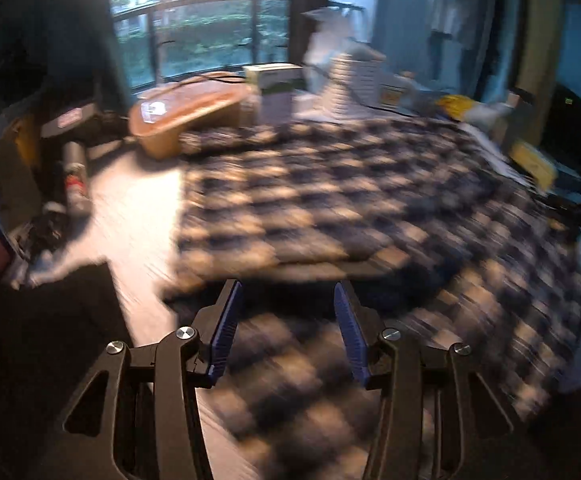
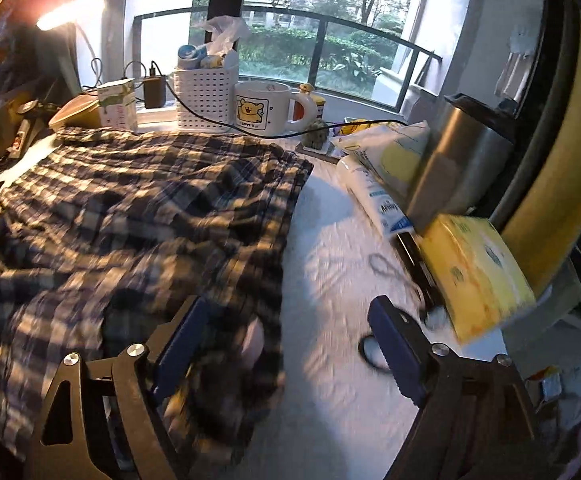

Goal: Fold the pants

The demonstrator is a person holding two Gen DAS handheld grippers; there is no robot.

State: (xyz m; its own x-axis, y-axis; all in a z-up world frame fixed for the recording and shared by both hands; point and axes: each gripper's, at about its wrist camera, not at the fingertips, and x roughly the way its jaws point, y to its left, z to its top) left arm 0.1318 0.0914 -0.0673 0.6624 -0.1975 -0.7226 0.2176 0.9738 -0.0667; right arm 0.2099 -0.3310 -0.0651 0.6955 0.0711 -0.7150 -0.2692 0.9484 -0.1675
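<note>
The plaid pants point(image 2: 138, 208) lay spread on the white table point(image 2: 330, 240). Both the left gripper point(image 1: 288, 312) and right gripper point(image 2: 286, 332) hung released, apparently grasping nothing, amid blur.

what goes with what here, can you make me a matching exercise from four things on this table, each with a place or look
Things:
1. plaid pants
2. white mug
3. white perforated basket
4. yellow tissue pack

Descriptions:
A. holds a crumpled plastic bag and small containers, by the window
B. lies at the right edge of the table, under the steel flask
C. spread across the left part of the table
D. has a yellow bear printed on its side

Pairs: 1-C, 2-D, 3-A, 4-B
</note>
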